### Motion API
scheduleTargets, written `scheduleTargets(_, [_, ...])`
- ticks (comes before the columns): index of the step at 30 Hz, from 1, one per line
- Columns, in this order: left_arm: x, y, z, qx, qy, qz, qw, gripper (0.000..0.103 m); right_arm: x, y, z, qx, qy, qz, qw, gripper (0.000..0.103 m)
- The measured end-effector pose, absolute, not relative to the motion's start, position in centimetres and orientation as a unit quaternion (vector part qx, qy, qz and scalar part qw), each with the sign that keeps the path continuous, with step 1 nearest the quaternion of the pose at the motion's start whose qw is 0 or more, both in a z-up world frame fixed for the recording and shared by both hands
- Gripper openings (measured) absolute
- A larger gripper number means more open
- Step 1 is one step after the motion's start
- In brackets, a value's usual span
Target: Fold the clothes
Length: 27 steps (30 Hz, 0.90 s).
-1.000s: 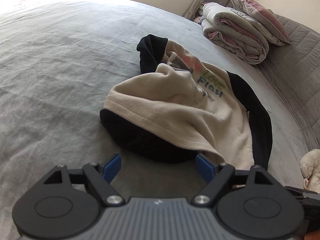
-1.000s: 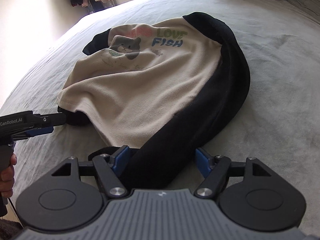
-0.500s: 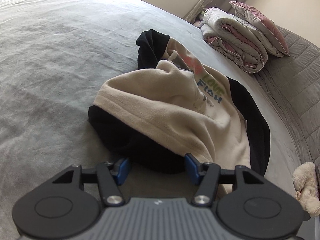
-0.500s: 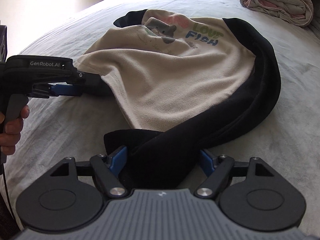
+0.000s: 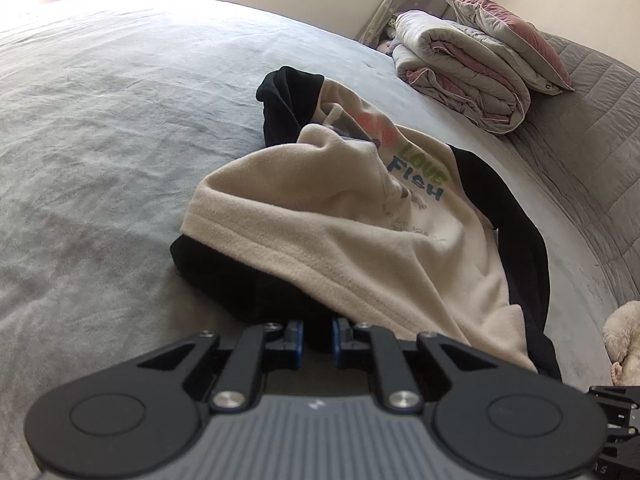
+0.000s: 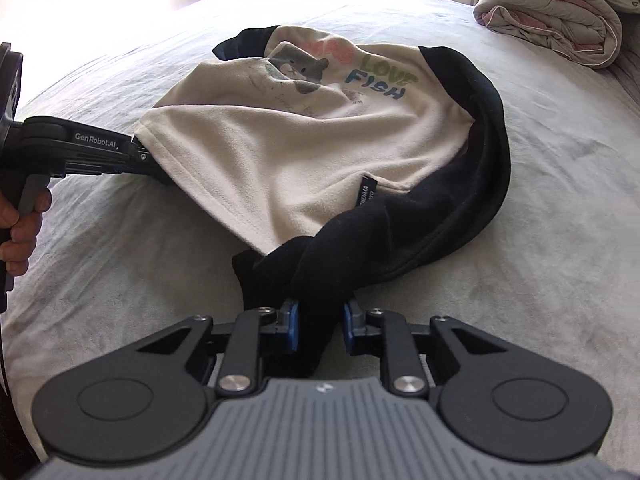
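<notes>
The cream-and-black sweatshirt lies crumpled mid-bed, long axis running from hem at six o'clock to collar at twelve. The right tool is closing, clamped on a black sleeve; the left tool is closing on black hem fabric. Only the right view shows the hand; only the left shows the pillow.

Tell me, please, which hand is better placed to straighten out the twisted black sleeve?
The right. Its tongs are closing on the twisted black fleece sleeve of the cream sweatshirt. The left tongs are closing on the dark fabric under the hem at the opposite corner.
</notes>
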<state>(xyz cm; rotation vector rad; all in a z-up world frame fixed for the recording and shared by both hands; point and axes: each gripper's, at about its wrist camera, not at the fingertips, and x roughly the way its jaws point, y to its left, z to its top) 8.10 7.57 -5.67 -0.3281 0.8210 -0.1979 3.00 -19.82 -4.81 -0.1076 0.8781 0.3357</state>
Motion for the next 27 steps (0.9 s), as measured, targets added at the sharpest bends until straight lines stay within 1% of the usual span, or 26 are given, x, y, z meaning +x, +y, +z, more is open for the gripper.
scheduleTargets(4, [8.0, 7.7, -5.4, -0.159, 0.393, -0.095, 0.901, 0.012, 3.2, -21.3, -4.1, -0.057, 0.412, 0.134, 0.899, 0.015])
scheduleTargets(11, [7.9, 7.7, -5.1, -0.159, 0.390, -0.095, 0.902, 0.012, 4.1, -24.7, -3.1, -0.071, 0.386, 0.058, 0.918, 0.014])
scheduleTargets(20, [7.9, 7.7, -5.1, -0.158, 0.390, -0.093, 0.902, 0.012, 5.7, -28.0, -2.3, -0.042, 0.382, 0.005, 0.923, 0.016])
scheduleTargets(22, [7.9, 7.7, -5.2, -0.158, 0.392, -0.093, 0.902, 0.012, 5.8, -28.0, -2.3, -0.034, 0.384, 0.005, 0.923, 0.024])
scheduleTargets(24, [7.9, 7.8, -5.2, -0.160, 0.393, -0.093, 0.901, 0.012, 5.9, -27.9, -2.2, -0.030, 0.383, 0.005, 0.923, 0.026])
scheduleTargets(26, [7.9, 7.8, -5.3, -0.161, 0.395, -0.093, 0.900, 0.013, 5.8, -27.6, -2.0, -0.032, 0.378, 0.007, 0.925, 0.040])
scheduleTargets(27, [7.9, 7.8, -5.3, -0.162, 0.395, -0.093, 0.899, 0.013, 5.8, -27.5, -1.9, -0.033, 0.375, 0.008, 0.926, 0.053])
